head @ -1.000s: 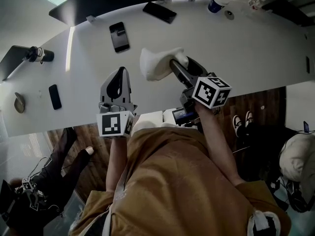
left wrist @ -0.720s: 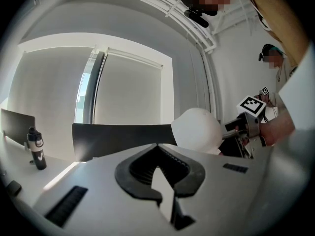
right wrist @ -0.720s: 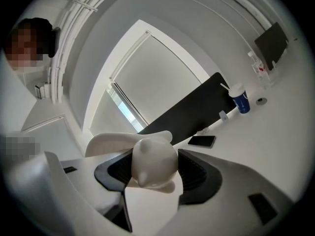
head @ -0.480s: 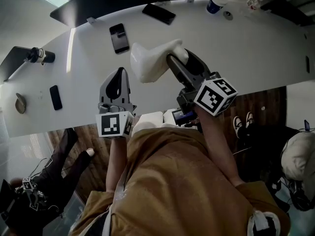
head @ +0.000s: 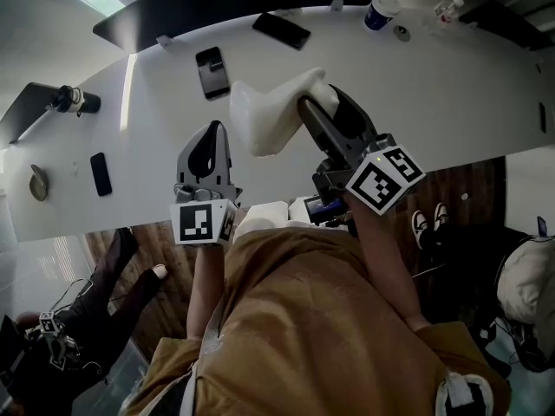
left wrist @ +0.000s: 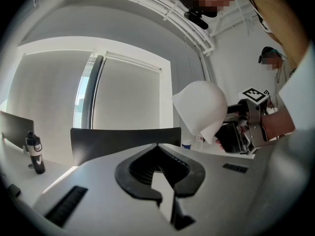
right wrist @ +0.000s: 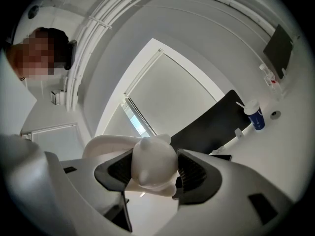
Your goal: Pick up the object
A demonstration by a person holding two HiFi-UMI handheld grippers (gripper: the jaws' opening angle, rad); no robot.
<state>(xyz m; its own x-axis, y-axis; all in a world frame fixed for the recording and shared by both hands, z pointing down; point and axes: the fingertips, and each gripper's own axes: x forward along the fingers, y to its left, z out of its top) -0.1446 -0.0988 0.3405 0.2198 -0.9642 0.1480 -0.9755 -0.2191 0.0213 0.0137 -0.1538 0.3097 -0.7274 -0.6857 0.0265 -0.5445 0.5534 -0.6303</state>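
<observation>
- An office meeting room is indicated, rather than a home or a workshop
- A long white table (head: 451,85) is seen, with a black chair back (left wrist: 123,141) set at its far edge
- Several phones (head: 212,71) are laid flat on it, and a paper cup (head: 378,10) and a dark drinking bottle (left wrist: 35,154) are stood on it
- A tall window (left wrist: 86,102) is partly covered by a pale roller blind (left wrist: 130,100)
- Plain white walls and a wood floor (head: 451,189) are shown around the table

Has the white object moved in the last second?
Yes: in the right gripper, the white object has risen, its left end now nearer the black phone.
</observation>
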